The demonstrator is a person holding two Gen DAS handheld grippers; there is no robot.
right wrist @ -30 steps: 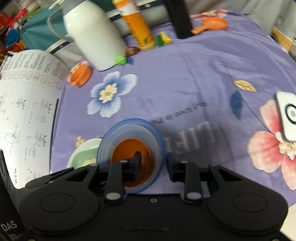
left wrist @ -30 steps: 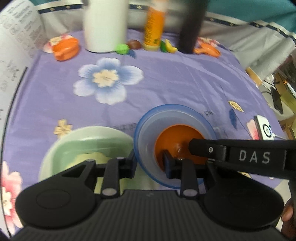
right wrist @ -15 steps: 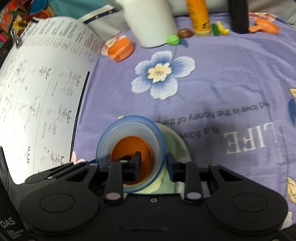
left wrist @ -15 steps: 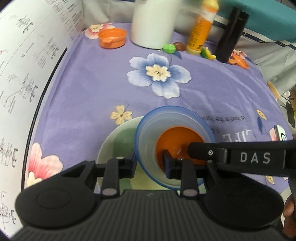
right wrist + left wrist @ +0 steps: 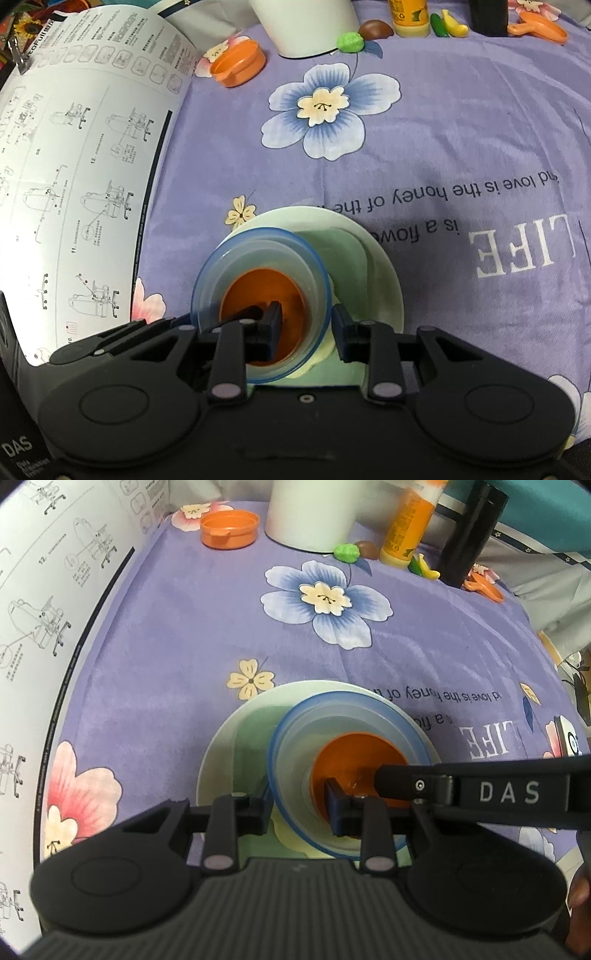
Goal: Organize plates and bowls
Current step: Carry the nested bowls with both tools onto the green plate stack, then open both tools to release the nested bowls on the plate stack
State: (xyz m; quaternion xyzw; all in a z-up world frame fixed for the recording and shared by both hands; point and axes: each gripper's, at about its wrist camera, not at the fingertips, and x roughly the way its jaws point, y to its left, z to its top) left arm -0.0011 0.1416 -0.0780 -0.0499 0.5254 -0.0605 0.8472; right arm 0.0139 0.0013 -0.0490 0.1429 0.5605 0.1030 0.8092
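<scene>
A translucent blue bowl [image 5: 343, 734] with an orange bowl [image 5: 354, 753] nested inside is held over a pale green plate [image 5: 236, 738] on the purple cloth. My left gripper [image 5: 297, 805] is shut on the blue bowl's left wall, one finger inside and one outside. My right gripper [image 5: 306, 325] is shut on the same bowl [image 5: 258, 258] at its right wall, above the green plate [image 5: 373, 266]. The orange bowl [image 5: 262, 295] shows inside it. Whether the bowl touches the plate is unclear.
A white instruction sheet [image 5: 74, 166] curls up on the left. At the back stand a white jug [image 5: 314, 513], an orange dish [image 5: 229, 528], an orange bottle [image 5: 410, 520], a black cylinder [image 5: 469, 542], small toys [image 5: 347, 552] and an orange scoop [image 5: 539, 27].
Both grippers carried the nested blue and orange bowls leftward from beside the green plate to over it. Both stayed shut on the bowl.
</scene>
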